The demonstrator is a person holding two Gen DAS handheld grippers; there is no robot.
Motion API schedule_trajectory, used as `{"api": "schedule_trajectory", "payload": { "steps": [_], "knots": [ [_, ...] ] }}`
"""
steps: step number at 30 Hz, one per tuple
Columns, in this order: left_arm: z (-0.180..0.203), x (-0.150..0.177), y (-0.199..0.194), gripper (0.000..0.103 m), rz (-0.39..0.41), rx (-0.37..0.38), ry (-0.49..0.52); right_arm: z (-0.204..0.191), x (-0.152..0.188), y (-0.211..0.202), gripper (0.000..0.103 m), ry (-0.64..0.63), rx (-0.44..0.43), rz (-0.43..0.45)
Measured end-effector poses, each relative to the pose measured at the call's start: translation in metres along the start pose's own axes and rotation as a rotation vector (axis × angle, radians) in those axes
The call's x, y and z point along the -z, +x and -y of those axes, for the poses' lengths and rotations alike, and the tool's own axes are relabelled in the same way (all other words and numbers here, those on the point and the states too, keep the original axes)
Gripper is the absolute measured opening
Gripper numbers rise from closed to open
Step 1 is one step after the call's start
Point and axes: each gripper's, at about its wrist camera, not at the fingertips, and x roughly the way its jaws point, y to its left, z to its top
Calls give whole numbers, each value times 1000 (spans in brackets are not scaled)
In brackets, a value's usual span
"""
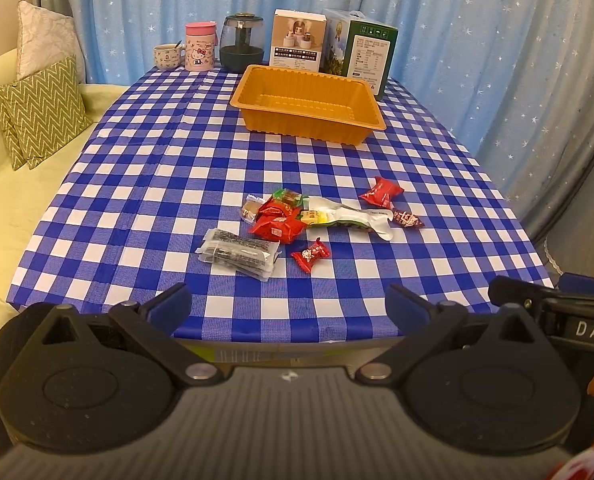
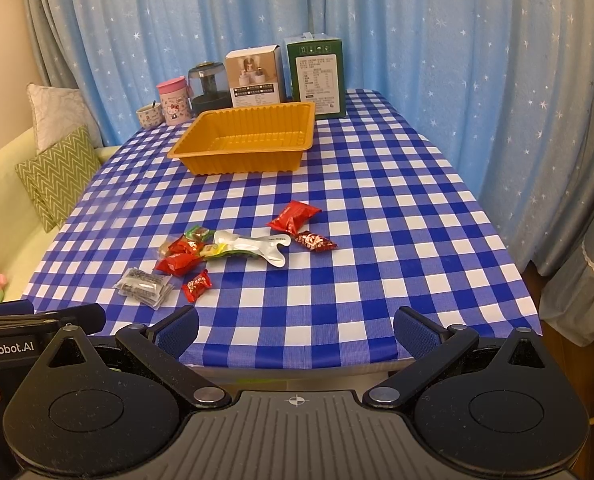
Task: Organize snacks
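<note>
Both the left gripper (image 1: 289, 304) and the right gripper (image 2: 296, 328) wait at the near table edge with fingers spread wide, holding nothing. The snacks (image 1: 297, 216) lie loose in a small heap on the checked tablecloth (image 1: 137, 184). Farther back the yellow tray (image 1: 309, 100) stands empty, so I think the sorting is not yet begun

One orange tray (image 1: 257, 114); two boxes (image 1: 297, 40); one mug (image 1: 168, 56); one pink flask (image 1: 200, 46); one dark jar (image 1: 243, 42); two cushions (image 1: 41, 108); roughly ten wrapped snacks (image 1: 277, 222), some overlapping.
</note>
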Motion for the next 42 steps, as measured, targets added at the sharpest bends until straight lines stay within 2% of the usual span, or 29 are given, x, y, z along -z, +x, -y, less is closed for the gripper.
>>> {"api": "schedule_trajectory", "payload": {
  "steps": [42],
  "knots": [
    [2,2,2,102,1,3,10,1,0,3,103,3,1,0]
  ]
}}
